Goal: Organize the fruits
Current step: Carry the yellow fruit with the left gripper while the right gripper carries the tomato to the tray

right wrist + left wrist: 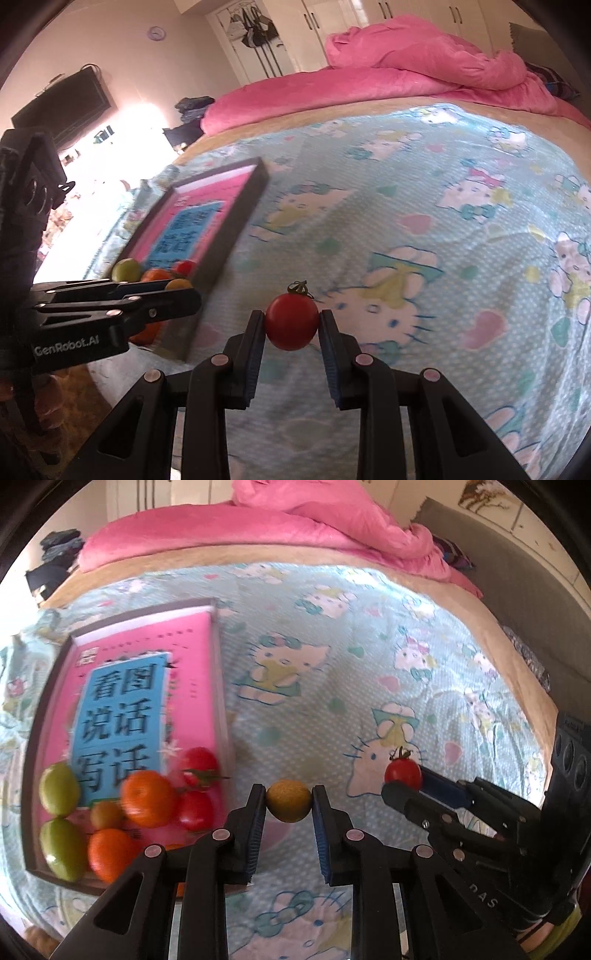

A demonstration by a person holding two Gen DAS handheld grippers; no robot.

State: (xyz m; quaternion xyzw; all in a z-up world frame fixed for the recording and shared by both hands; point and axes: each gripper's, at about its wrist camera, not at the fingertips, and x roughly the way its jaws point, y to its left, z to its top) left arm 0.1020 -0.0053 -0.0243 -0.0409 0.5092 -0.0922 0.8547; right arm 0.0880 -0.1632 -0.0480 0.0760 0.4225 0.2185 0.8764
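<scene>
Two grippers, each clamped on one small fruit above the bed. Left gripper (289, 800): both blue pads press the sides of a yellow-brown round fruit (289, 800), possibly a small citrus or yellow tomato; the kind cannot be settled. Right gripper (291, 320): jaws closed on a red cherry tomato (291, 320) with its green calyx upward; in the left wrist view the same gripper appears to the right, well apart from the left one.

Beside the left gripper lies a dark-framed tray (31, 738) lined with a pink book (147, 686), holding green fruits (59, 788), oranges (147, 797) and red tomatoes (199, 762) crowded at its near end. Beneath both grippers spreads a cartoon-cat bedsheet (332, 664); a pink duvet (258, 528) is heaped at the far side.

Risks, as judged. Each fruit is round and smooth and is held only at two small contact patches, so a tilt or jolt could roll it out of the pads onto the soft sheet, where it may travel. Harder pressure could split the tomato's skin. The tray's near end is already full: a fruit set down there could knock its neighbours, or roll on the slick book cover. The two grippers converging on the tray together could collide.
</scene>
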